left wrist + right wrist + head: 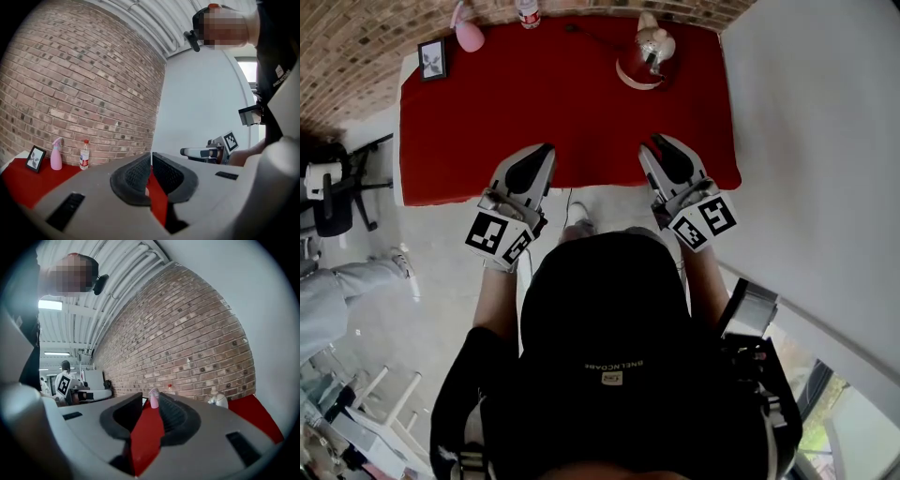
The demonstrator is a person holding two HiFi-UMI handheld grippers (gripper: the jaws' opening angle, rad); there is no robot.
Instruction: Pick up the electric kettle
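Note:
The silver electric kettle (652,56) stands on its round base at the far right of the red table (562,122), near the brick wall. In the right gripper view its top (217,398) peeks over the right jaw. My right gripper (648,148) hangs over the table's near edge, well short of the kettle, jaws open with nothing between them. In that gripper's own view (151,403) only red cloth shows in the gap. My left gripper (547,150) is shut and empty over the near edge, pads almost touching in its own view (151,161).
Along the back wall stand a pink spray bottle (468,33), a small water bottle (528,13) and a framed picture (433,59). A white wall (816,141) runs along the table's right side. An office chair (333,192) and a seated person's leg (337,291) are at the left.

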